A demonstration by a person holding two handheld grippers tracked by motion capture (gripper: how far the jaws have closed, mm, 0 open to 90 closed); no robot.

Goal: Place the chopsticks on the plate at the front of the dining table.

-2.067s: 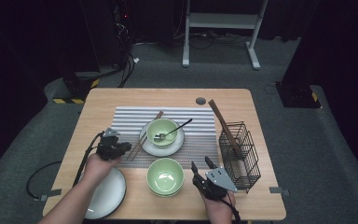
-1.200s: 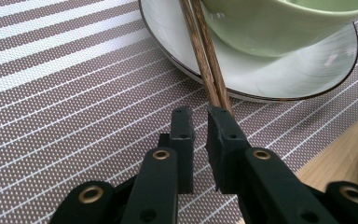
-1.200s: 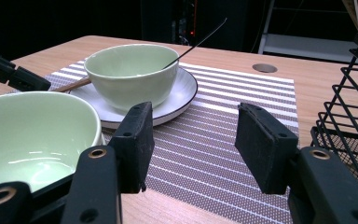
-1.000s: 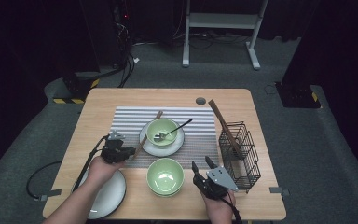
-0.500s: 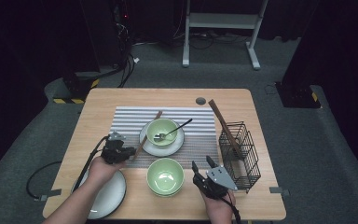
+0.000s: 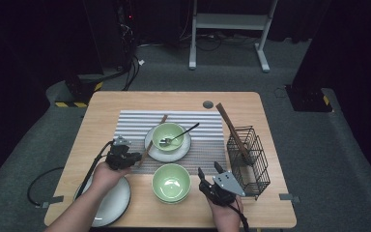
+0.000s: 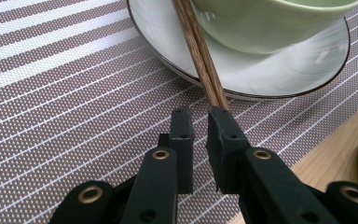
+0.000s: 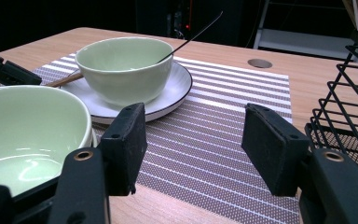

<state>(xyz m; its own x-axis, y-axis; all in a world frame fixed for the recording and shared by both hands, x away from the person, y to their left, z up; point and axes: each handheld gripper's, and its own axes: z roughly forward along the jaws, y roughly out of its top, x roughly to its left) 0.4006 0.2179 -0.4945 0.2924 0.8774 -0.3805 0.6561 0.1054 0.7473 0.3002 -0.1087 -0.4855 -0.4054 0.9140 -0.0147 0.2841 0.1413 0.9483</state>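
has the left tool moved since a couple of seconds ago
Yes. In the high view the left tool has shifted right and slightly toward the person, from the bare wood onto the striped placemat edge, and is now shut at the near end of the chopsticks.

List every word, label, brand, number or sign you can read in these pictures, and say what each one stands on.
None: no readable text on the green bowls, the plates, the chopsticks, the striped mat, the wire basket or the table.
The yellow-and-black hazard stripes on the floor are a marking without words.
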